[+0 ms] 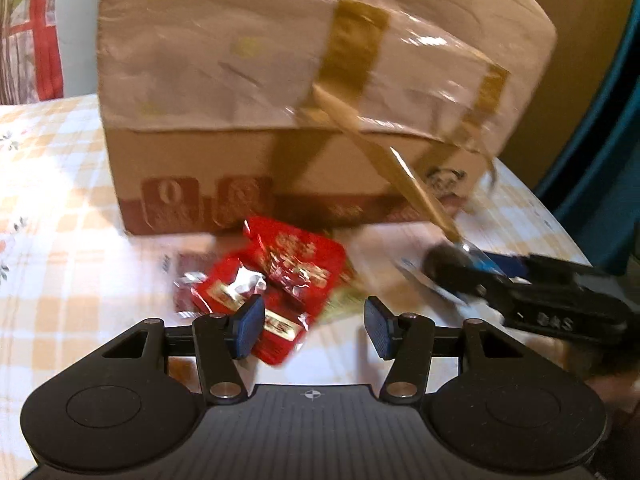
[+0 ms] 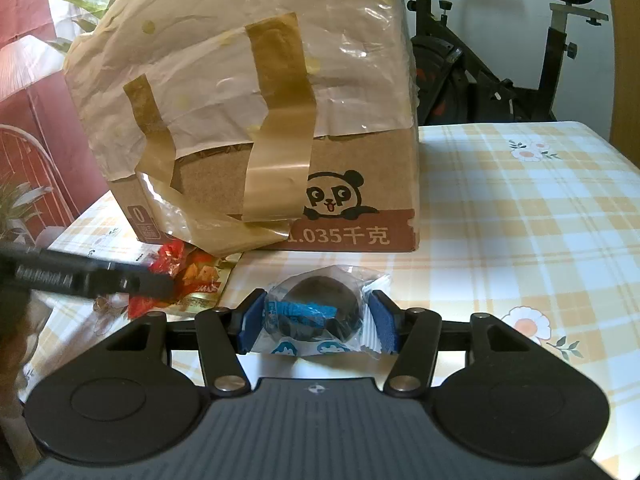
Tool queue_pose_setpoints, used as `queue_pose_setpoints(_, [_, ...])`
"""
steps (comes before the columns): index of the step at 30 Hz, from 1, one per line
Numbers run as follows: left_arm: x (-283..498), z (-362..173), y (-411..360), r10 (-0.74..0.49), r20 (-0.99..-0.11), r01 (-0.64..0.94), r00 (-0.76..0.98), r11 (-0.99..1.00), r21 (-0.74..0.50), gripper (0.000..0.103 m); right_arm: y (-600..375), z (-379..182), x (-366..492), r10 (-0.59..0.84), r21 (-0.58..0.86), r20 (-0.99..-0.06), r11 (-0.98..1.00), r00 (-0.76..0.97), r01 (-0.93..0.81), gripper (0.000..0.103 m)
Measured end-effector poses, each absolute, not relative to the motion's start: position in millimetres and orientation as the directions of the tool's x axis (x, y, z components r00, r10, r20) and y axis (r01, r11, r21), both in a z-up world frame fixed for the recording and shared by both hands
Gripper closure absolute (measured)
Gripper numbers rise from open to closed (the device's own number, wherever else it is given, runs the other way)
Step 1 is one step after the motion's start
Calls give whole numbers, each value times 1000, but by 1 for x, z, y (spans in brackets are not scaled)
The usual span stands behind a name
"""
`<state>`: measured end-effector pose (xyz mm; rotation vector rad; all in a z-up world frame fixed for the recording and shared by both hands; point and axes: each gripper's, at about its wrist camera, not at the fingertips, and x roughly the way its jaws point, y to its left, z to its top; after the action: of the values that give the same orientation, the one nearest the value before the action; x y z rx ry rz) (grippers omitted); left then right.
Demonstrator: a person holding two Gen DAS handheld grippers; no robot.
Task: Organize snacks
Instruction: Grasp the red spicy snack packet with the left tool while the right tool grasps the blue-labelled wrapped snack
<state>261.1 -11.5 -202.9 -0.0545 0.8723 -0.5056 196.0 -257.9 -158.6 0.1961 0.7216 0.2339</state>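
The right claw (image 2: pixel 316 322) pinched a dark round snack in a clear wrapper (image 2: pixel 316 312), its blue pads (image 2: pixel 383 330) pressed against the wrapper on either side. The snack sat low over the table (image 2: pixel 520 220), near the front of the cardboard box (image 2: pixel 248 120); whether it was lifted clear of the cloth or resting on it could not be told from these views. Gripping across the widest part of the round piece probably kept the slippery film from sliding out.

The left claw (image 1: pixel 316 326) was spread wide and empty, its pads (image 1: pixel 250 330) poised over a red foil snack packet (image 1: pixel 288 280) that lay on the table just in front of the box. Its gap seemed set to straddle the packet, which suggested a pick was the next step. Beside the red packet a yellowish packet (image 2: pixel 204 284) lay partly under it.

The box stood well back on the checked tablecloth, wrapped over its top in crinkled paper and held with strips of brown tape (image 2: pixel 280 120), one strip hanging loose down the front. It appeared to be the source or the destination for the snacks; which one could not be told. Behind the table an exercise bike (image 2: pixel 500 40) stood clear of the work.
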Motion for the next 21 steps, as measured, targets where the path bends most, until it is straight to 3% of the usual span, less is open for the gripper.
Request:
queue_pose_setpoints(7, [264,-184,-10,-434,-666,390,607,893,-226,45,-258,-159,197,278,259,-628,955,727,-142,44])
queue_pose_setpoints(14, [304,-198,0,-370,-700,330,611,923,-199,45,-258,-159,197,278,260,-629,955,726,-141,44])
queue_pose_setpoints(18, [299,-202,-2,-401,-704,367,586,906,-210,45,-258,-159,197,278,260,-628,955,726,-141,44])
queue_pose_setpoints(21, [285,-203,-10,-426,-702,422,570,885,-195,38,-258,-159,197,278,260,-628,955,726,-141,44])
